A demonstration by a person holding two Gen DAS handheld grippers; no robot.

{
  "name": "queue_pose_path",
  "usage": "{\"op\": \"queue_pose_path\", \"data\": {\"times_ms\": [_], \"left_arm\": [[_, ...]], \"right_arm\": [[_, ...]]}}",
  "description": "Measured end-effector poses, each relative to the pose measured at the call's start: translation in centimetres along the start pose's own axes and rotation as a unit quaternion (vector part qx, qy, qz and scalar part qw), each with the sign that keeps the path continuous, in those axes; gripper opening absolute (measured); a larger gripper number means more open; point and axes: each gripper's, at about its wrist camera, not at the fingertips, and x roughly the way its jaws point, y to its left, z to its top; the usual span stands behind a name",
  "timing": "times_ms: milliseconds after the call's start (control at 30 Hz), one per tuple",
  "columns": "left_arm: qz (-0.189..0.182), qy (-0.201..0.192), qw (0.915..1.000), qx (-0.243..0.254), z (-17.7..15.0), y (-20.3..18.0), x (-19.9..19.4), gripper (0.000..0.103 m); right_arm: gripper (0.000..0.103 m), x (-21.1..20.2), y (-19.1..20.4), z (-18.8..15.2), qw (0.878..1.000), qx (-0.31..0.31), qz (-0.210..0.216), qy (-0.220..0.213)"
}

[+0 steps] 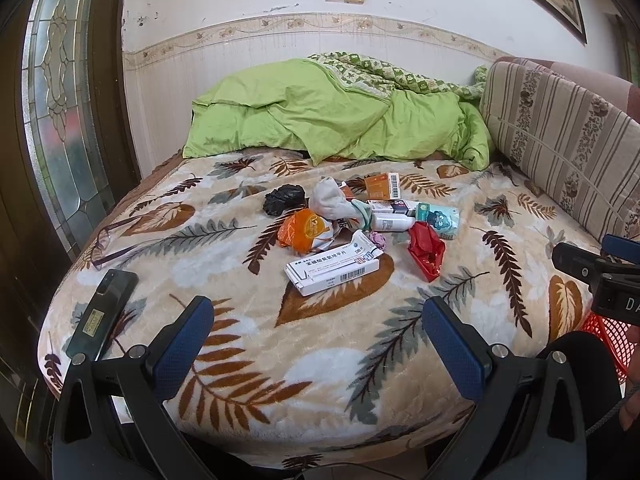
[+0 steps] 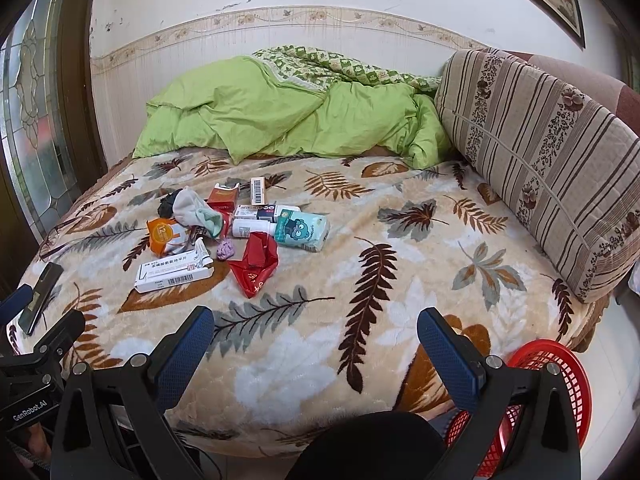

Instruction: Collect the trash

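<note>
Bed with a beige leaf-patterned fleece blanket (image 2: 400, 248), carrying everything. Crumpled green quilt (image 2: 280, 116) along its far edge. Red plastic mesh basket (image 2: 560, 364) beside its near right corner. Trash pile mid-blanket, toward the left edge: white medicine box (image 2: 172, 276) nearest me, crumpled red wrapper (image 2: 256, 268) just beside it, teal tissue pack (image 2: 300, 230) behind. Black phone (image 1: 102, 312) at the near left corner. My left gripper (image 1: 316, 340) and right gripper (image 2: 316, 344): jaws wide apart, holding nothing, well short of the pile.
</note>
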Motion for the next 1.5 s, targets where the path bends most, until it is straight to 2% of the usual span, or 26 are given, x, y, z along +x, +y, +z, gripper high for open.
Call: {"op": "queue_pose_path", "data": {"times_ms": [333,833,1000,1100,1300,1367,1500], "left_arm": [[0.001,0.002,1.0,0.001,-0.2,-0.2,0.1,0.103],[0.008,0.012,0.9998,0.016,-0.1,-0.3,0.2,0.103],[0.023,0.029,0.9983,0.046,-0.7,-1.1,0.2,0.103],[0.012,0.023,0.9993,0.028,-0.8,-1.2,0.1,0.103],[0.016,0.035,0.9986,0.038,-1.2,-1.7,0.3,0.103],[0.016,0.049,0.9977,0.044,-1.3,-1.9,0.4,0.103],[0.014,0.084,0.9948,0.055,-0.7,-1.5,0.8,0.103]], "right_arm": [[0.102,0.1,0.1,0.0,1.0,-0.002,-0.001,-0.003],[0.102,0.3,0.2,-0.1,1.0,-0.006,-0.002,0.017],[0.102,0.5,0.2,-0.2,1.0,-0.006,-0.002,0.015],[0.102,0.6,0.2,-0.2,1.0,-0.007,-0.001,0.021],[0.102,0.8,0.5,0.1,0.995,-0.059,-0.036,0.077],[0.102,0.9,0.5,0.0,0.995,-0.059,-0.032,0.079],[0.102,1.4,0.0,0.1,0.997,-0.014,0.015,0.077]]}}
